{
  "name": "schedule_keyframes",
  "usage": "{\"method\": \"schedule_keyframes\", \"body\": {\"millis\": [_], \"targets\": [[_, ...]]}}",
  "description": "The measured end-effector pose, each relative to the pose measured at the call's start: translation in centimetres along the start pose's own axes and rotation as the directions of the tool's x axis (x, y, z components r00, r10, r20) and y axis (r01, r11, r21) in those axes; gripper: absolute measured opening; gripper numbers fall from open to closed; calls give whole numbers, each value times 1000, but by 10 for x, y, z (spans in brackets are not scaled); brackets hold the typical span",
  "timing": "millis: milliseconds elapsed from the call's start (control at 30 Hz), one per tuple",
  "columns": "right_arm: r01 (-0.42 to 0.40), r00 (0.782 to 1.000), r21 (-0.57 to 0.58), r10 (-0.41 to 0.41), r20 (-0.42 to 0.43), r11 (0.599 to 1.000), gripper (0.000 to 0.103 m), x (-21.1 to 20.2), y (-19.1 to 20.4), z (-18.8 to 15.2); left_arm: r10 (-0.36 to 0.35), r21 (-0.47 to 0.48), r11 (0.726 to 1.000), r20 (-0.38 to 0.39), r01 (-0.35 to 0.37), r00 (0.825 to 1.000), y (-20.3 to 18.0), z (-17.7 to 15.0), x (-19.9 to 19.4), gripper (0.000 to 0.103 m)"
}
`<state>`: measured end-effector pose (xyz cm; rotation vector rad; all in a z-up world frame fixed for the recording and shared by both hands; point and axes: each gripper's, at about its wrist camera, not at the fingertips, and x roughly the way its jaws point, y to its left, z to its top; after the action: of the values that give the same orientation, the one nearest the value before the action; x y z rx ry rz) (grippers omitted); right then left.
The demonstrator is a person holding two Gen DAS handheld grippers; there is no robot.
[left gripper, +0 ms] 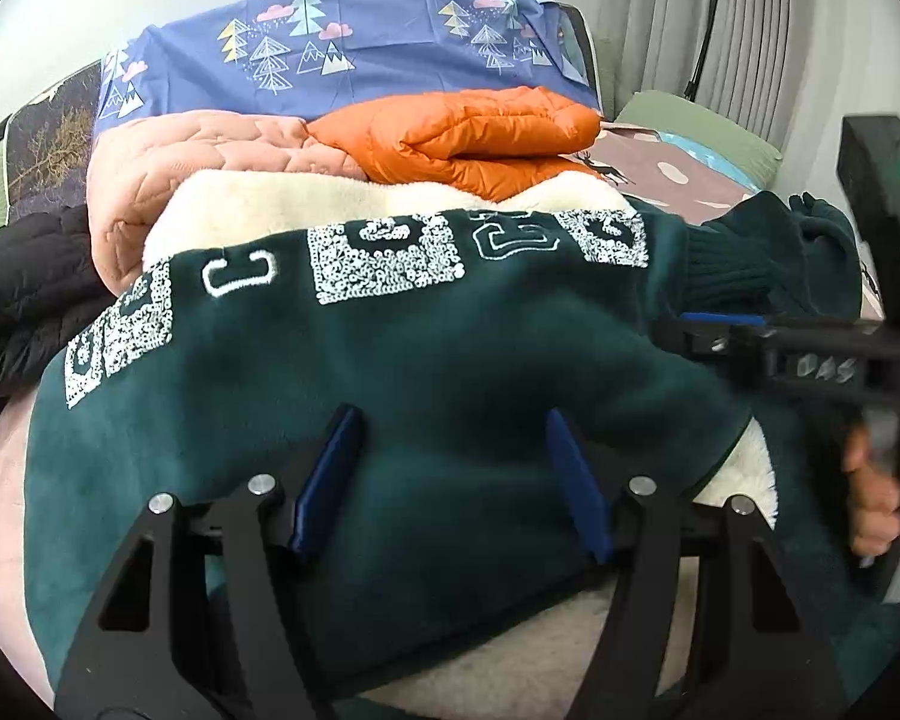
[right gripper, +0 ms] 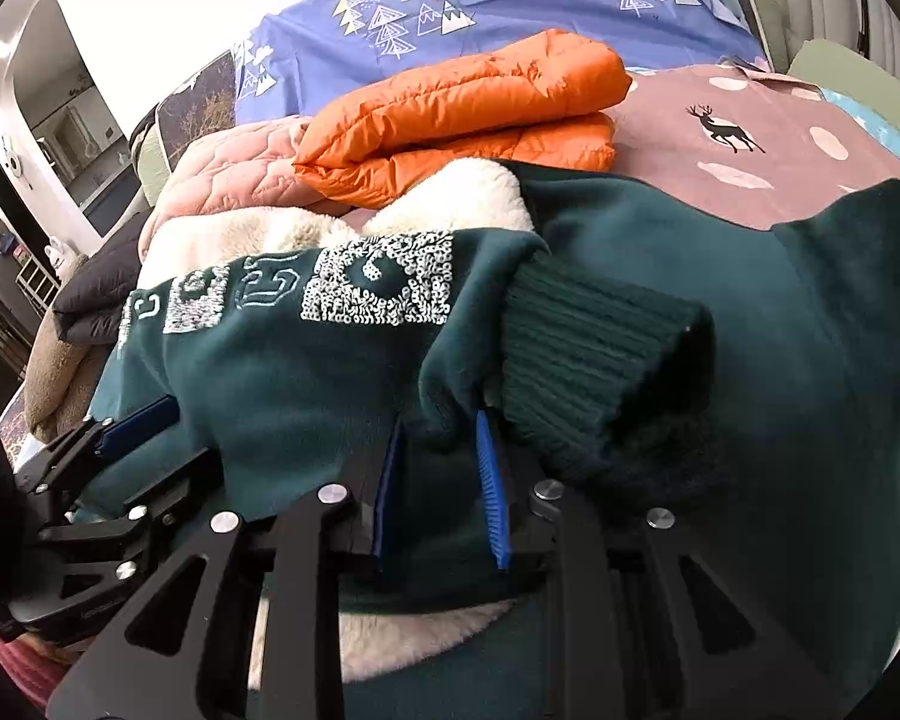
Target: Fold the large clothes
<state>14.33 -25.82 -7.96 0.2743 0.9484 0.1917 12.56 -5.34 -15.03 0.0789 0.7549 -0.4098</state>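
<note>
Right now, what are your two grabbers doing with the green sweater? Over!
Left gripper open over green sweater. Right gripper pinching sweater fabric beside ribbed cuff. Orange jacket folded behind, not in the way.

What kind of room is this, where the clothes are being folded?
Probably a bedroom: the clothes lie on a bed with a printed sheet, a blue tree-print cover stands at its head, and curtains hang behind.

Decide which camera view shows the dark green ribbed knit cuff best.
The right wrist view: the dark green ribbed knit cuff fills the centre, its ribs sharp. The left wrist view shows the cuff smaller, near its right edge.
</note>
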Motion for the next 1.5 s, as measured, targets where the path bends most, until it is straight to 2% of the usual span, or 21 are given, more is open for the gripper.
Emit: {"method": "schedule_keyframes", "body": {"millis": [67, 133, 200, 300, 400, 433, 467, 500, 533, 600, 633, 667, 833, 967, 1100, 1267, 1300, 1333, 1367, 1467, 1500], "targets": [[-8, 1000, 45, 7, 27, 999, 20, -23, -11, 12, -5, -1, 1000, 8, 5, 1000, 2, 0, 0, 66], [158, 980, 60, -164, 114, 986, 24, -50, -31, 29, -6, -4, 1000, 13, 6, 1000, 3, -1, 0, 66], [327, 926, 68, -334, 177, 943, 29, -65, -56, 44, -8, -6, 1000, 17, 8, 1000, 2, -3, -2, 66], [486, 862, 212, -505, 39, 848, 31, -64, -138, 54, -7, -5, 1000, 19, 7, 1000, 2, -3, -3, 66], [526, 828, 385, -561, -26, 758, 28, -94, -211, 27, -8, -5, 1000, 23, 8, 1000, 2, -4, -3, 66], [501, 835, 434, -550, -17, 748, 19, -106, -228, 16, -8, -5, 1000, 23, 8, 1000, 2, -4, -3, 66], [405, 876, 516, -482, 18, 755, 0, -122, -252, -4, -8, -6, 1000, 23, 8, 1000, 2, -4, -3, 66], [280, 918, 590, -391, 66, 757, 0, -136, -272, -25, -9, -6, 1000, 23, 9, 1000, 3, -4, -3, 66], [172, 941, 648, -318, 114, 742, 0, -146, -286, -42, -8, -6, 1000, 22, 8, 1000, 2, -4, -3, 66], [94, 947, 716, -284, 151, 692, 0, -162, -298, -65, -6, -5, 1000, 22, 7, 1000, 2, -4, -3, 66], [183, 920, 752, -381, 97, 634, 8, -175, -301, -80, -7, -5, 1000, 22, 7, 1000, 2, -3, -3, 66], [200, 901, 758, -421, 107, 621, 9, -185, -302, -87, -7, -5, 1000, 22, 7, 1000, 3, -3, -3, 66], [184, 877, 760, -454, 160, 623, 33, -208, -311, -85, -7, -5, 1000, 22, 7, 1000, 2, -3, -3, 66], [259, 833, 723, -527, 168, 640, 54, -217, -319, -38, -7, -5, 1000, 22, 7, 1000, 3, -3, -3, 66], [338, 824, 680, -553, 120, 651, 66, -198, -337, 22, -9, -6, 1000, 23, 9, 1000, 3, -3, -3, 66], [575, 766, 548, -636, -99, 608, 79, -131, -349, 81, -11, -8, 1000, 25, 11, 1000, 3, -3, -4, 66], [620, 745, 517, -650, -152, 590, 79, -113, -355, 84, -12, -9, 1000, 26, 12, 1000, 3, -3, -4, 66], [637, 732, 512, -660, -168, 576, 58, -107, -360, 85, -11, -9, 1000, 26, 11, 1000, 3, -3, -4, 66], [623, 738, 532, -657, -155, 574, 17, -106, -364, 81, -12, -9, 1000, 26, 12, 1000, 3, -3, -4, 66], [378, 812, 718, -582, 46, 584, 15, -149, -376, 48, -12, -9, 1000, 26, 13, 1000, 3, -3, -4, 66], [292, 826, 755, -552, 110, 587, 15, -162, -380, 35, -12, -10, 1000, 26, 13, 1000, 3, -3, -4, 66]]}}
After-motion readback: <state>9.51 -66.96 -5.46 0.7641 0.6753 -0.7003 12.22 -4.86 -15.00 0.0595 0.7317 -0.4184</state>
